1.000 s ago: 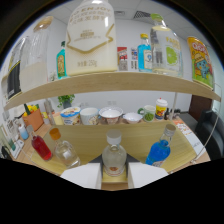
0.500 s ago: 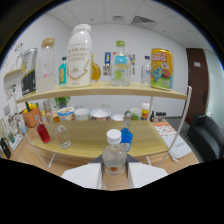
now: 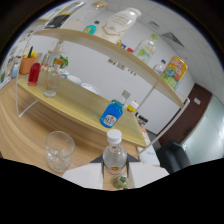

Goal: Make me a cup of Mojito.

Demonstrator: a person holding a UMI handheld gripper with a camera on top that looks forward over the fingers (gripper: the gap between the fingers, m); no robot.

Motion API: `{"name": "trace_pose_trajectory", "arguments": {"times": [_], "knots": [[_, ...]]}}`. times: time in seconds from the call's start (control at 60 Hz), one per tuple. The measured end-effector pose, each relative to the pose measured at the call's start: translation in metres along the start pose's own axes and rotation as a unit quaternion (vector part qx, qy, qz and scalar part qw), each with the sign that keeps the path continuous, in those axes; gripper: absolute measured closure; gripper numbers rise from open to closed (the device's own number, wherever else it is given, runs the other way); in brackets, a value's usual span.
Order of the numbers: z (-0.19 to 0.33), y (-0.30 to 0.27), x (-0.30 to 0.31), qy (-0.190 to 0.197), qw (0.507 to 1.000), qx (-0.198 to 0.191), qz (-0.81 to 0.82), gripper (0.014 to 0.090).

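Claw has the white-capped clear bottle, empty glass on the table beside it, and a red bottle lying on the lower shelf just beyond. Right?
Not quite. In the gripper view the bottle lying on the lower shelf is a blue bottle, not red. The claw does hold the white-capped clear bottle, with the empty glass on the table beside it.

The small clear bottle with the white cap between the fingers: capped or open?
Capped. The white cap sits on the neck of the small clear bottle, which the gripper holds beside the empty clear drinking glass.
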Motion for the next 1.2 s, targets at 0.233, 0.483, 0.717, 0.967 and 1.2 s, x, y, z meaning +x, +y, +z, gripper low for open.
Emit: {"name": "trace_pose_trajectory", "arguments": {"times": [0.233,0.483,0.717,0.967,1.2], "knots": [[0.0,-0.033,0.007,0.08,0.944,0.038,-0.318,0.0712],[-0.003,-0.075,-0.007,0.144,0.796,0.085,-0.582,0.0712],[0.004,-0.082,-0.024,0.166,0.644,0.103,-0.74,0.0709],[0.002,-0.083,-0.023,0.144,0.684,0.117,-0.706,0.071],[-0.034,-0.113,-0.001,0.039,0.924,0.185,-0.332,0.0709]]}}
